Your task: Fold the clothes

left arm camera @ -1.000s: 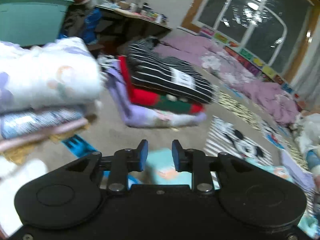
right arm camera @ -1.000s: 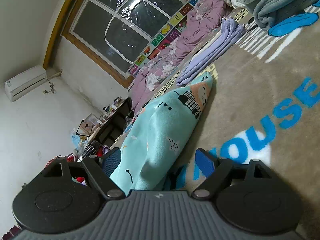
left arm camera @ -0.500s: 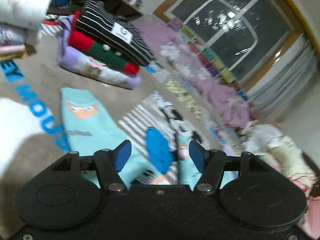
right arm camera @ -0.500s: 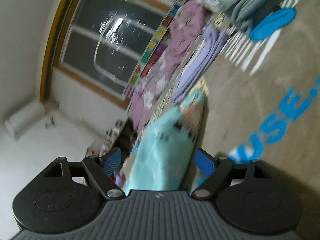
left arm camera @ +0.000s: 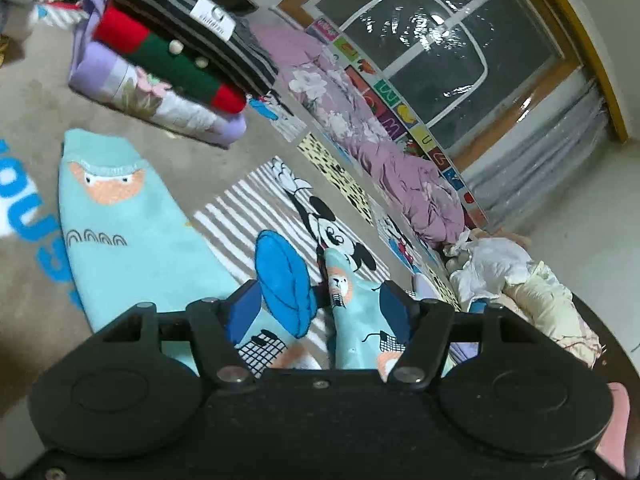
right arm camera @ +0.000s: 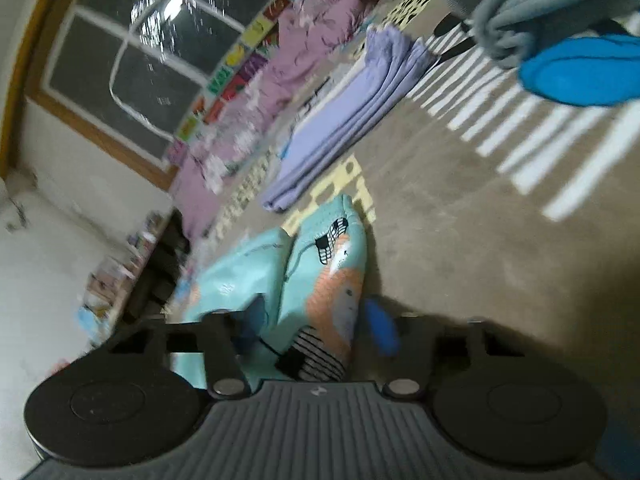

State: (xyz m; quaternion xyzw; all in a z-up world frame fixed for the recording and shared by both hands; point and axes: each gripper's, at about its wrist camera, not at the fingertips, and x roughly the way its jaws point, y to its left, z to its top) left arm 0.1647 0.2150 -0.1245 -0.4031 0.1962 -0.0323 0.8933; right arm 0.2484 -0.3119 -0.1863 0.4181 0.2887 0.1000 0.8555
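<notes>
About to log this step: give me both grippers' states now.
Left gripper: open, jaws astride a leg of the light teal printed pyjama trousers.
Right gripper: just been closing, trousers between the jaws; grip unclear.
</notes>
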